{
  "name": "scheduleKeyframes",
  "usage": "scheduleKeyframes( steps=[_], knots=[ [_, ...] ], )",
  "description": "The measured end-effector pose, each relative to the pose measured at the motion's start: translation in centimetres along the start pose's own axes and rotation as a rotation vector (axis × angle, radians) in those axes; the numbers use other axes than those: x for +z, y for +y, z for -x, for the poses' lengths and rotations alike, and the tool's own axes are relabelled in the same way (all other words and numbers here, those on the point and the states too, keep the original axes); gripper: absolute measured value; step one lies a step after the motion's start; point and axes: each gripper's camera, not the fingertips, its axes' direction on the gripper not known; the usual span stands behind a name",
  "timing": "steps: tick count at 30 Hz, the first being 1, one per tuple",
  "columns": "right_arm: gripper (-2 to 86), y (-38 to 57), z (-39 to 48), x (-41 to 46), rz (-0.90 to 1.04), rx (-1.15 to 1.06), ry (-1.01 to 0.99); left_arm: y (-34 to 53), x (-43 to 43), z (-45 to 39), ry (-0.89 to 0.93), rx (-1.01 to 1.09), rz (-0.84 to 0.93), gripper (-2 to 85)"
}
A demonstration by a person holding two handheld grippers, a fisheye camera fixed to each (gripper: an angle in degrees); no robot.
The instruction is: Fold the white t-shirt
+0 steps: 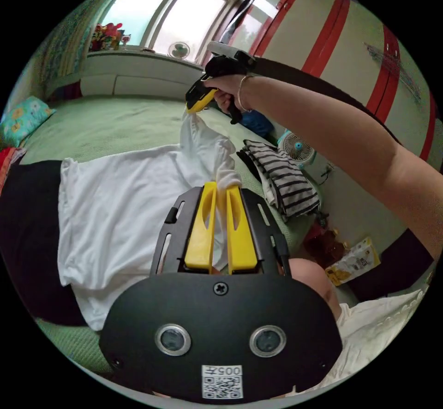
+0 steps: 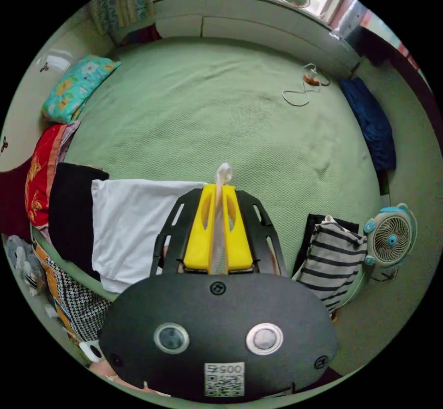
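We see the white t-shirt (image 1: 120, 210) spread on the green bed (image 1: 106, 125), part of it lying over a black cloth (image 1: 27, 238) at the bed's edge. In the left gripper view, the left tool (image 1: 221, 187) has its two yellow jaws closed on a bunched fold of the shirt, the white cloth poking out between and just past the tips. Beyond it, a hand (image 1: 228, 90) holds the right tool (image 1: 193, 106) raised above the bed, and that tool pinches another point of the shirt, so the cloth rises to it in a peak (a ridge of fabric runs between the two tools).

In the right gripper view, the right tool (image 2: 220, 187) is clamped on a thin strip of white cloth that stands up past the jaw tips. The flat part of the shirt (image 2: 134, 224) lies below and to the left of this tool, on the bed and over the black cloth (image 2: 69, 215).

A striped garment (image 2: 330, 256) lies folded at the bed's edge on the other side of the tools, near a small fan (image 2: 391, 238). A floral pillow (image 2: 76, 88) sits well apart, at the far side of the bed.
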Motion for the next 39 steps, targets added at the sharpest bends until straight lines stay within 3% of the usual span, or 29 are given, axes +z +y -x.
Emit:
scheduleKeyframes(
  steps=[6, 13, 17, 20, 26, 30, 35, 39],
  knots=[
    [-1.1, 0.1, 14.8, 0.5, 0.012, -0.151, 0.047, 2.3, -8.8, 6.0, 0.006, -0.182, -0.076, 4.8],
    [0.2, 2.3, 30.9, 8.2, 0.111, -0.305, 0.164, 5.7, -14.8, 11.8, -0.057, -0.395, 0.027, 4.0],
    [5.4, 4.3, 34.1, 8.5, 0.046, -0.373, 0.143, 5.7, -20.0, 12.5, -0.266, -0.347, -0.084, 6.6],
    [8.3, 5.7, 33.2, 5.3, -0.047, -0.432, 0.005, 5.1, -21.2, 12.9, -0.363, -0.324, -0.104, 6.9],
    [7.8, 11.1, 24.8, -0.3, -0.194, -0.444, -0.217, 2.6, -17.6, 12.9, -0.282, -0.240, 0.046, 8.0],
    [8.8, 17.9, 17.3, 1.1, -0.154, -0.440, -0.227, 1.4, -15.3, 13.1, -0.247, -0.224, 0.138, 8.6],
    [11.0, 26.0, 10.5, 6.5, 0.033, -0.400, -0.257, 0.5, -14.7, 13.9, -0.265, -0.252, 0.158, 8.7],
    [10.9, 29.4, 7.9, 10.2, 0.119, -0.305, -0.416, -0.2, -14.6, 14.5, -0.295, -0.284, 0.149, 8.2]
  ],
)
